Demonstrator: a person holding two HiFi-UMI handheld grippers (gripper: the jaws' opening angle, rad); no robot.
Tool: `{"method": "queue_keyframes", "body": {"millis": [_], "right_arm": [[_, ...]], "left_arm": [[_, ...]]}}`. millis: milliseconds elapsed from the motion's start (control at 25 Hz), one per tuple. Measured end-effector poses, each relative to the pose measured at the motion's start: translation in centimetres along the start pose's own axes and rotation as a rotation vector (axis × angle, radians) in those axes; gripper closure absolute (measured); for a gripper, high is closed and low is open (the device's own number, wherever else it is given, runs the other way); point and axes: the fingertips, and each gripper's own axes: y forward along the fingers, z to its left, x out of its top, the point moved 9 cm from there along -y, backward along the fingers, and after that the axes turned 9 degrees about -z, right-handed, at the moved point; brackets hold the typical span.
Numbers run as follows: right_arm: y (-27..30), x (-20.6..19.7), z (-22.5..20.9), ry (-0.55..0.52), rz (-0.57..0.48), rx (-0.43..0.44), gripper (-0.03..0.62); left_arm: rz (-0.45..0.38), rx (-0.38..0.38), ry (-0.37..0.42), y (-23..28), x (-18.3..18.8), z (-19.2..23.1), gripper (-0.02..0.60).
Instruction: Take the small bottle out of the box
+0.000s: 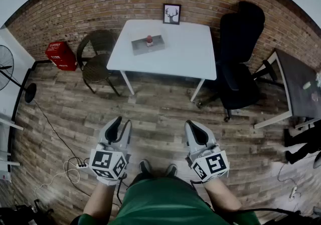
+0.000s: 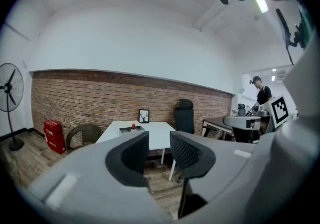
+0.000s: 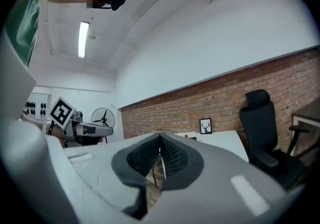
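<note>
In the head view nothing of the task is done yet. The bottle (image 1: 149, 39), red, stands in the grey box (image 1: 142, 46) on the white table (image 1: 185, 53) by the brick wall, well away from the person, who stands on the wooden floor. The approach, the grasp and the lift all remain. The left gripper (image 1: 121, 126) and right gripper (image 1: 194, 128) are held low in front of the body, side by side and apart, both pointing forward towards the table.

In the left gripper view, the left gripper (image 2: 159, 144) has its jaws a narrow gap apart with nothing between them. It is held about level, aimed at the table (image 2: 159, 132), where the bottle (image 2: 133, 127) shows small in the box (image 2: 138, 129).

In the right gripper view, the right gripper (image 3: 160, 140) has its jaws closed tip to tip on nothing. It points slightly upward, with the table's edge (image 3: 225, 140) behind.
</note>
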Motion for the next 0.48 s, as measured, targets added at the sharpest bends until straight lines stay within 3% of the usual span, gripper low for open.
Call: {"method": "queue_keyframes", "body": {"millis": [480], "right_arm": [[5.4, -0.2, 3.9, -0.024, -0.011, -0.132, 0.591]], "left_arm": [[-0.015, -0.052, -0.033, 0.0, -0.4, 8.6, 0.443]]}}
